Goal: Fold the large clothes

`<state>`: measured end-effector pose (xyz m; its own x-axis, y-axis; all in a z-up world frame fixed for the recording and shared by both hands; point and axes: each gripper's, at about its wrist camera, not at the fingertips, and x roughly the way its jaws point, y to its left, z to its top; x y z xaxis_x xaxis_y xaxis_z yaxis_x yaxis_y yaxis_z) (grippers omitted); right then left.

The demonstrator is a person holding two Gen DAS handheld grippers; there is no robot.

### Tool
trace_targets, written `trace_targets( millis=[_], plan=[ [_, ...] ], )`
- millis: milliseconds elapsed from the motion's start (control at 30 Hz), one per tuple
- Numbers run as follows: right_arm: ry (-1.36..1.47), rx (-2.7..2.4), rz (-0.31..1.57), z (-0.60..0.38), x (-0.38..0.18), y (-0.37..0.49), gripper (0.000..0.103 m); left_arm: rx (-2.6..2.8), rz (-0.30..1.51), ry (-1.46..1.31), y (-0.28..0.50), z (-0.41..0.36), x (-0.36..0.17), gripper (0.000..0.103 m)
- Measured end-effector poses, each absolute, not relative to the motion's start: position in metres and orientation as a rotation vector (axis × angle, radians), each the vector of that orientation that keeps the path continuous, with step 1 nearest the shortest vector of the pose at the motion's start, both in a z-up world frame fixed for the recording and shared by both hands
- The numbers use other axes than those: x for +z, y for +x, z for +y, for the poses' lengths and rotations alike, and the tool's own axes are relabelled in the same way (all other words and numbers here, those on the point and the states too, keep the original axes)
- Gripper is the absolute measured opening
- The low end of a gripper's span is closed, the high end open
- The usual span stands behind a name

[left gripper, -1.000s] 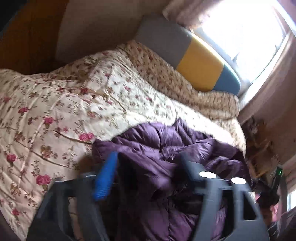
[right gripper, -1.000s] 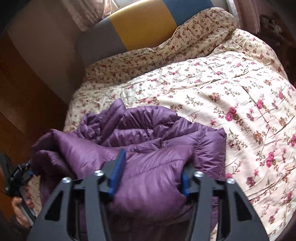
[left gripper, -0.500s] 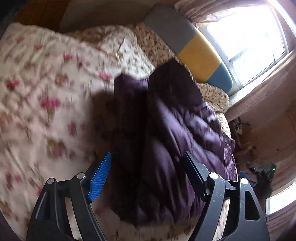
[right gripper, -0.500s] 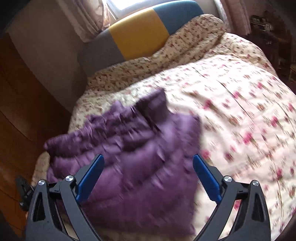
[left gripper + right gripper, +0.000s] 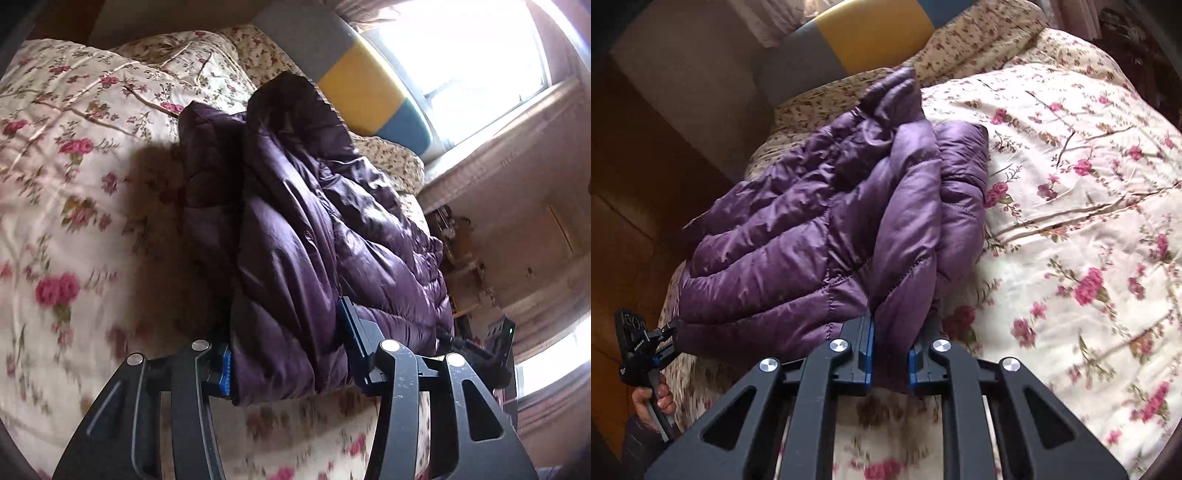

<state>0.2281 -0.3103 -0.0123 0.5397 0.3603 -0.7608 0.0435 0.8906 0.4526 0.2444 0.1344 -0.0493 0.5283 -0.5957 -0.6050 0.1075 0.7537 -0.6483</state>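
A purple quilted puffer jacket (image 5: 295,229) lies bunched on a floral bedspread (image 5: 74,221). My left gripper (image 5: 284,354) is closed around the jacket's near edge, with a thick fold of fabric between its blue pads. In the right wrist view the same jacket (image 5: 820,236) lies on the bed, and my right gripper (image 5: 889,350) is shut tight on a narrower fold at its near edge. The left gripper also shows small in the right wrist view (image 5: 661,339), at the jacket's left corner, held by a hand.
A grey, yellow and blue headboard cushion (image 5: 365,92) stands at the far end under a bright window (image 5: 469,48). A brown wooden wall (image 5: 635,184) runs along the bed's left side. Cluttered furniture (image 5: 458,236) stands to the right of the bed.
Half a second ago both grippers were open above the jacket. Both have since come down and closed on folds at its near edge.
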Motion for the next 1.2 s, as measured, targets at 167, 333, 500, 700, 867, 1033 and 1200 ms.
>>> trace_targets(
  millis=[167,333,500,700,867,1033,1200],
  plan=[
    [0.402,0.240,1.031,-0.306,-0.002,0.176,0.011,-0.471,0.948,-0.585,0.197,0.137,-0.051,0.047],
    [0.374,0.264,1.065,-0.303,0.002,0.120,0.011,-0.482,0.970,-0.570,0.139,0.139,-0.053,0.047],
    [0.340,0.264,1.083,-0.304,0.003,0.081,0.012,-0.494,0.977,-0.581,0.090,0.137,-0.051,0.047],
    [0.293,0.245,1.065,-0.311,0.019,0.070,0.063,-0.449,0.950,-0.531,0.082,0.143,-0.033,0.078],
    [0.278,0.175,0.978,-0.321,0.038,0.097,0.065,-0.402,0.888,-0.533,0.113,0.154,-0.013,0.078],
    [0.307,0.105,0.939,-0.318,0.038,0.159,0.065,-0.368,0.895,-0.531,0.170,0.148,-0.014,0.078],
    [0.308,0.082,0.948,-0.311,0.022,0.209,0.063,-0.346,0.904,-0.558,0.207,0.138,-0.020,0.071]
  ],
)
